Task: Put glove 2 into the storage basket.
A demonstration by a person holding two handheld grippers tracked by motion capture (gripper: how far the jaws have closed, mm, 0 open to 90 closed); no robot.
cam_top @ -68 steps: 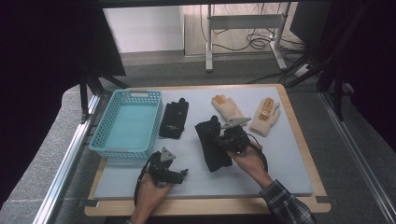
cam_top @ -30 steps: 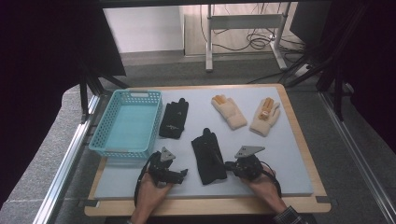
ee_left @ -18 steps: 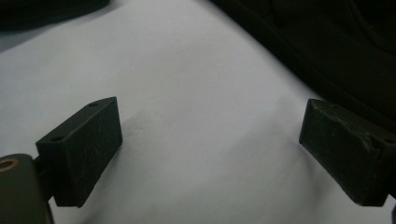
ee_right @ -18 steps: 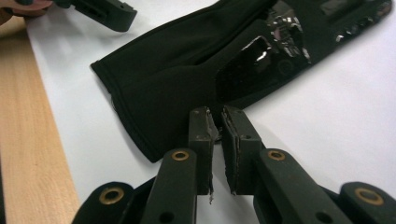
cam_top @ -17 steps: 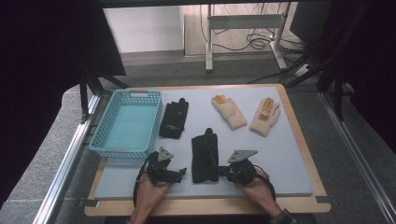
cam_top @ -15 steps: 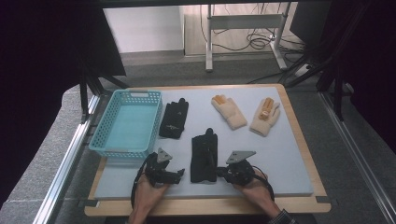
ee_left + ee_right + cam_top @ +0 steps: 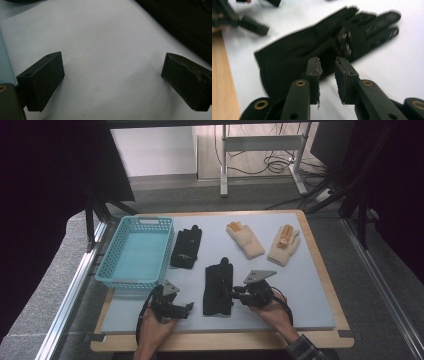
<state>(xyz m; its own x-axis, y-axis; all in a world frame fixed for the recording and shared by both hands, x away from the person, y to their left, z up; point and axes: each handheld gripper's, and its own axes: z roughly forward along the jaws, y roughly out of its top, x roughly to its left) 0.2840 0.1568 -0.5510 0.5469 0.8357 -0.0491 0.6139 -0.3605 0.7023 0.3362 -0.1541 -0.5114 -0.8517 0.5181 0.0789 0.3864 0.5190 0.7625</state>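
A black glove [image 7: 218, 283] lies flat at lower centre of the high view, fingers toward the far edge, cuff toward the person; in the right gripper view [image 7: 322, 50] small pale marks show across its knuckles. The right gripper [image 7: 234, 294] sits just right of the cuff, jaws a little apart, having just been opening, with nothing between them; the glove lies just beyond the tips. The left gripper [image 7: 186, 307], lower left of the glove, stands wide apart and empty over the grey mat [image 7: 305, 285]. A second black glove [image 7: 186, 247], two cream gloves [image 7: 245, 239] [image 7: 284, 245] and a blue basket [image 7: 136, 252] sit farther up the mat, on a wooden board [image 7: 320, 255]. A desk frame [image 7: 260, 150] and cables stand on the floor behind.
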